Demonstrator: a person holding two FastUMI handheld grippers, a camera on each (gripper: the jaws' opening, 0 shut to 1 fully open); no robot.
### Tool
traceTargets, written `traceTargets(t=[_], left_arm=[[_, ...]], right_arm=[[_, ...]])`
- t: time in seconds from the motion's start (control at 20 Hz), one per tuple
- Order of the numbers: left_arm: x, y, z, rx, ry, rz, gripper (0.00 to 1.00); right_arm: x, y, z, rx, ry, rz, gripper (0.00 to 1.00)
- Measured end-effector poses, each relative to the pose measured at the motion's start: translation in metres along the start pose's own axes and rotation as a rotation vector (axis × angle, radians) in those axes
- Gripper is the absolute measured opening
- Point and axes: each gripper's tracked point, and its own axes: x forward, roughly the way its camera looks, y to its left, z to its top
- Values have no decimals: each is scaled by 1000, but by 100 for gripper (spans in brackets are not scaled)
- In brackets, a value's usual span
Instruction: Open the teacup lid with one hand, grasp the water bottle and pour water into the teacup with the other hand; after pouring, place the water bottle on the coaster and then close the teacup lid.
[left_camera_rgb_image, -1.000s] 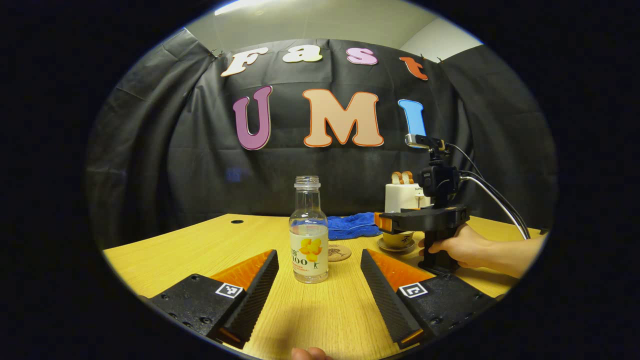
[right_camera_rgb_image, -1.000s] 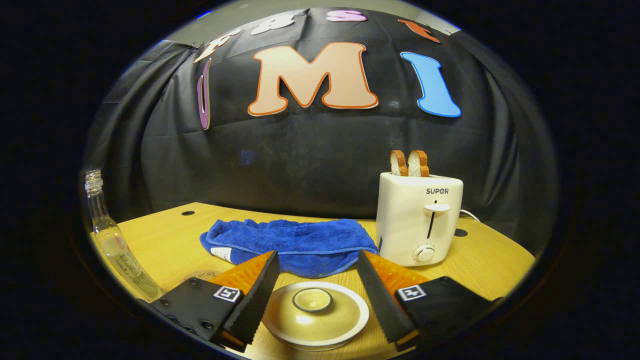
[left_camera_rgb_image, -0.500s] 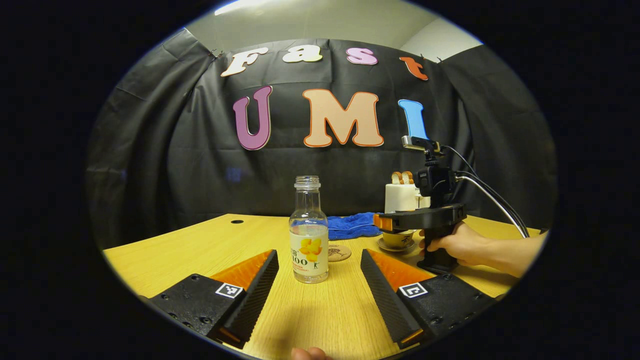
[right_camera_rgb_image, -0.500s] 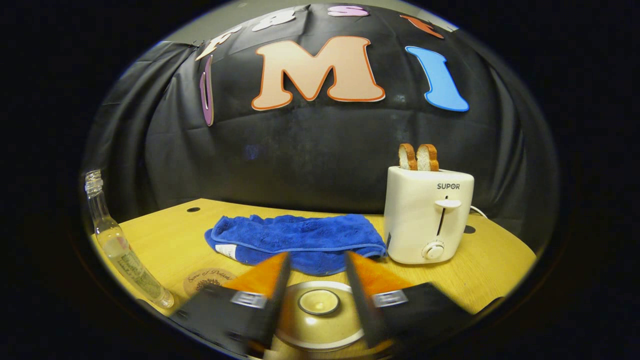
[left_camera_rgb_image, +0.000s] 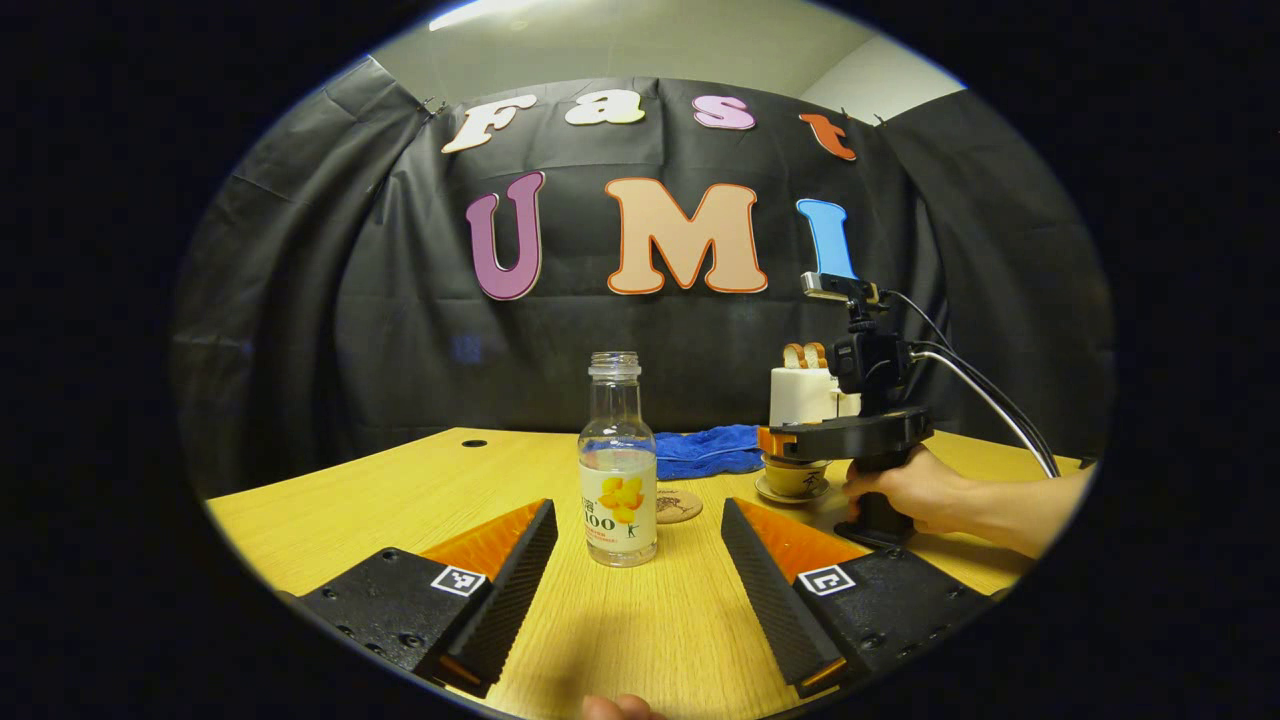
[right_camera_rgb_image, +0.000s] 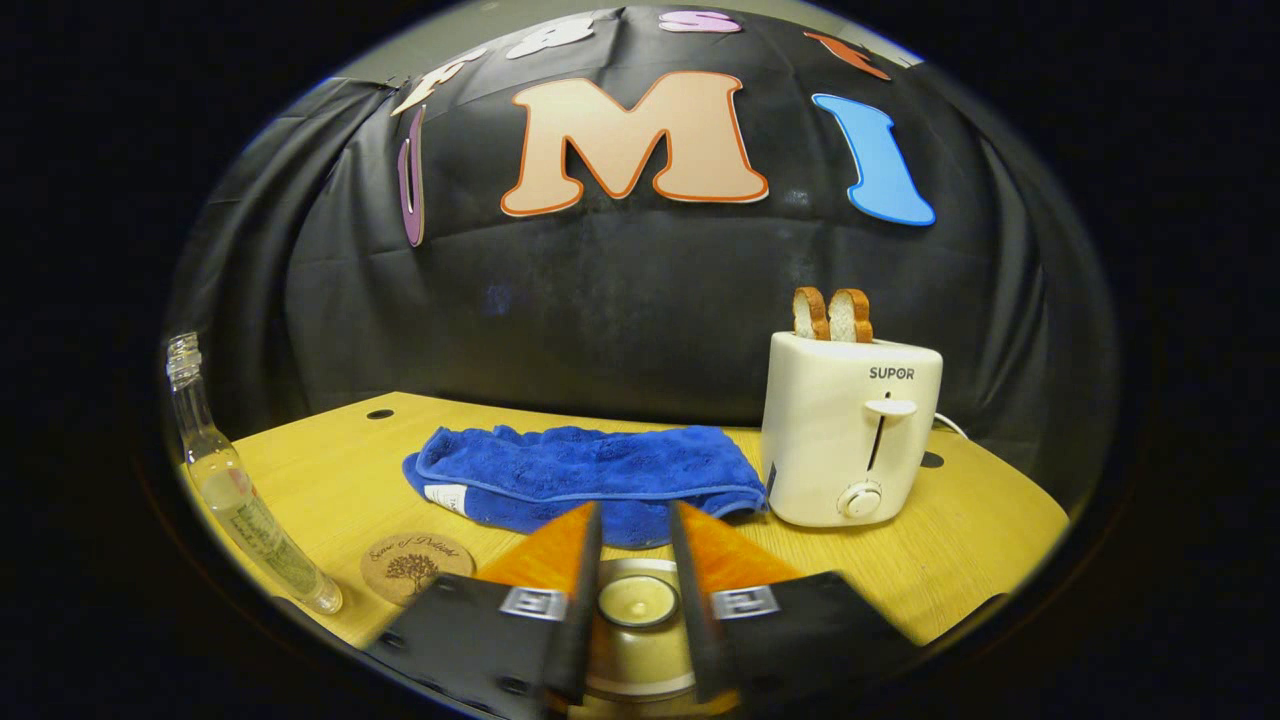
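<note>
- Closing in now! Right gripper (right_camera_rgb_image: 636, 585) jaws narrowed from wide apart a second ago to a slim gap flanking the knob (right_camera_rgb_image: 637, 601) of the teacup lid (right_camera_rgb_image: 640, 655), low centre of the right gripper view.
- Contact with the knob too close to call; a little blurred there, so cannot tell whether the pinch is made.
- Seen from the left gripper view: right gripper (left_camera_rgb_image: 775, 441) sitting right over the teacup (left_camera_rgb_image: 793, 478), right of centre, hand (left_camera_rgb_image: 915, 490) on the handle, lower than a second ago.
- Meaning for the task: lid grasp under way, lid not yet off, pouring not begun.
- Left gripper (left_camera_rgb_image: 640, 560) unchanged, spread wide, gripping nothing, water bottle (left_camera_rgb_image: 617, 470) upright dead centre ahead, between the finger lines and apart from both.
- Coaster (right_camera_rgb_image: 416, 566) lower left of the right gripper view, bare, just beside the bottle.
- Room to move: straight up off the cup looks free; blue towel (right_camera_rgb_image: 590, 480) just behind, toaster (right_camera_rgb_image: 850, 430) to the right, both near enough to matter on a sideways swing.
- Table (left_camera_rgb_image: 400, 490) wide open at left of the left gripper view; front edge near the bottom of the frame.
</note>
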Motion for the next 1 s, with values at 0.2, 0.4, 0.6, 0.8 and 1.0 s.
traceTargets(t=[0.2, 0.4, 0.6, 0.8, 1.0], left_arm=[[0, 0, 0, 0, 0, 0, 97], [0, 0, 0, -1, 0, 0, 97], [-1, 1, 0, -1, 0, 3, 97], [-1, 0, 0, -1, 1, 5, 97], [0, 1, 0, -2, 1, 9, 97]], right_arm=[[5, 1, -2, 7, 2, 12, 34], [1, 5, 5, -9, -44, 27, 31], [-9, 6, 18, -10, -143, 38, 30], [-16, 1, 20, 24, -170, 48, 31], [-37, 5, 19, 22, -175, 70, 31]])
